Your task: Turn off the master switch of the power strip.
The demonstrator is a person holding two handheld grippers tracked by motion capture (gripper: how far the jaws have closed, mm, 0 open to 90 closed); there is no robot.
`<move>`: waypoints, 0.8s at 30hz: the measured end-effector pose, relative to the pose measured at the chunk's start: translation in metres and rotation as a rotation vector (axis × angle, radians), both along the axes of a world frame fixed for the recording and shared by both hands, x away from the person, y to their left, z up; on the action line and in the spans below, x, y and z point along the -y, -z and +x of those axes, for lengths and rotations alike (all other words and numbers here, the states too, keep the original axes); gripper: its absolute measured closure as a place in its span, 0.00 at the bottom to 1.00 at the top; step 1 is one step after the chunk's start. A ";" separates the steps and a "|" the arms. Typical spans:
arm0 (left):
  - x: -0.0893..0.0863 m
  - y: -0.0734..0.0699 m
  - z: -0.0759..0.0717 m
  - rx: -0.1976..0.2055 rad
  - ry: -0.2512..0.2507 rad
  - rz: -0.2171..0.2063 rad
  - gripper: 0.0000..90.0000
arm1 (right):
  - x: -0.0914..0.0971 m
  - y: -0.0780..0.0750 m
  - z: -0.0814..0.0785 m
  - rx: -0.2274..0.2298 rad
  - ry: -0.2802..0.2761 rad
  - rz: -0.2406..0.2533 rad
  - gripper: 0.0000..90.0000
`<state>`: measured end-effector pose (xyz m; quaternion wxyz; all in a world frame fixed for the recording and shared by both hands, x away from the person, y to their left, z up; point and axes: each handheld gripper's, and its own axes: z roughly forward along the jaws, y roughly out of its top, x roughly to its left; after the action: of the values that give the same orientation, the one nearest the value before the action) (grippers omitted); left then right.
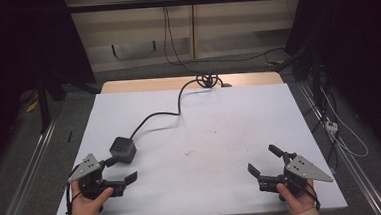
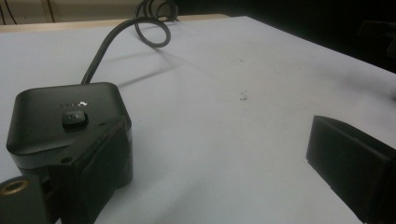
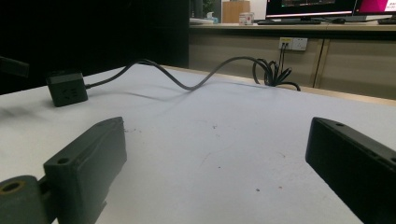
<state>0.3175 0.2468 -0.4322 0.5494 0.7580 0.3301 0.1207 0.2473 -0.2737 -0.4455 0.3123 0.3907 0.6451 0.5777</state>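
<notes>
A small black cube-shaped socket block (image 1: 123, 149) lies on the white table (image 1: 214, 116) at the left, its black cable (image 1: 161, 114) running to a coil at the far edge. My left gripper (image 1: 121, 170) stands open just in front of the block; in the left gripper view one jaw rests against the block (image 2: 65, 119) and the other is far to the right. Held low near the front right of the table, my right gripper (image 1: 264, 158) is open with nothing between its jaws. The right gripper view has the block (image 3: 67, 88) far off at the left.
The coiled cable (image 1: 208, 80) sits on the wooden strip at the table's far edge. Metal rails run along the floor on both sides. A white power strip (image 1: 330, 125) lies on the floor at the right. Faint smudges mark the table's middle.
</notes>
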 end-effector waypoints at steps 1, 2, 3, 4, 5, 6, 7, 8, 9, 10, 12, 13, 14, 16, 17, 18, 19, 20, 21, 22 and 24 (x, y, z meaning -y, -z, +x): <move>0.000 0.001 -0.001 -0.002 0.003 -0.002 0.06 | 0.000 0.000 0.000 0.000 -0.001 0.001 0.05; -0.001 0.001 -0.001 -0.001 0.003 0.002 0.06 | 0.000 0.000 0.000 0.001 0.000 0.001 0.05; -0.001 0.001 -0.002 -0.002 0.004 0.001 0.06 | 0.000 0.000 0.000 0.001 0.000 0.001 0.05; -0.001 0.002 -0.002 -0.001 0.008 0.005 0.06 | 0.000 0.000 0.000 0.000 0.001 0.001 0.05; -0.002 0.002 -0.003 0.000 0.007 0.007 0.06 | 0.000 0.000 0.000 0.000 0.002 0.002 0.05; -0.003 0.003 -0.004 0.000 0.011 0.017 0.06 | 0.000 0.000 0.000 0.000 0.003 0.002 0.05; -0.003 0.004 -0.004 -0.001 0.008 0.017 0.06 | 0.001 0.000 0.000 0.000 0.002 0.000 0.05; -0.004 0.004 -0.004 0.000 0.010 0.022 0.06 | 0.000 0.000 0.000 0.000 0.001 0.001 0.05; -0.005 0.004 -0.004 -0.001 0.009 0.021 0.06 | 0.000 0.000 0.000 0.000 0.001 0.000 0.05; -0.006 0.004 -0.005 -0.001 0.008 0.018 0.06 | 0.000 0.000 0.000 0.000 0.000 -0.001 0.05; -0.007 0.004 -0.005 0.005 0.004 0.021 0.06 | 0.000 0.000 0.000 0.000 0.000 -0.001 0.05; -0.007 0.005 -0.005 0.004 0.004 0.020 0.06 | 0.000 0.000 0.000 0.000 0.000 -0.001 0.05; -0.008 0.005 -0.005 0.004 0.005 0.021 0.06 | 0.000 0.000 0.000 0.001 0.000 -0.002 0.05; -0.009 0.007 -0.006 0.002 0.004 0.024 0.06 | 0.000 0.000 0.000 -0.001 0.001 -0.002 0.05; -0.009 0.007 -0.006 0.000 0.006 0.021 0.06 | 0.000 0.000 0.000 -0.001 0.001 -0.001 0.05; -0.009 0.008 -0.006 -0.001 0.009 0.019 0.06 | 0.000 0.000 0.000 -0.001 0.001 -0.001 0.05; -0.009 0.008 -0.006 -0.002 0.011 0.023 0.06 | 0.000 0.000 0.000 -0.001 0.002 -0.002 0.05; -0.008 0.008 -0.007 -0.002 0.013 0.028 0.06 | 0.000 0.000 0.000 -0.001 0.000 0.000 0.05; -0.008 0.009 -0.007 -0.001 0.016 0.027 0.06 | 0.000 0.000 0.000 -0.002 0.001 -0.001 0.05; -0.008 0.009 -0.007 0.000 0.019 0.032 0.06 | 0.000 0.000 0.000 -0.002 0.001 -0.003 0.05; -0.007 0.010 -0.006 0.005 0.026 0.041 0.06 | 0.000 0.000 0.000 -0.002 0.000 -0.003 0.05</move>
<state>0.3114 0.2542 -0.4424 0.5360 0.7732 0.3163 0.1220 0.2471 -0.2735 -0.4458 0.3124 0.3908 0.6461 0.5764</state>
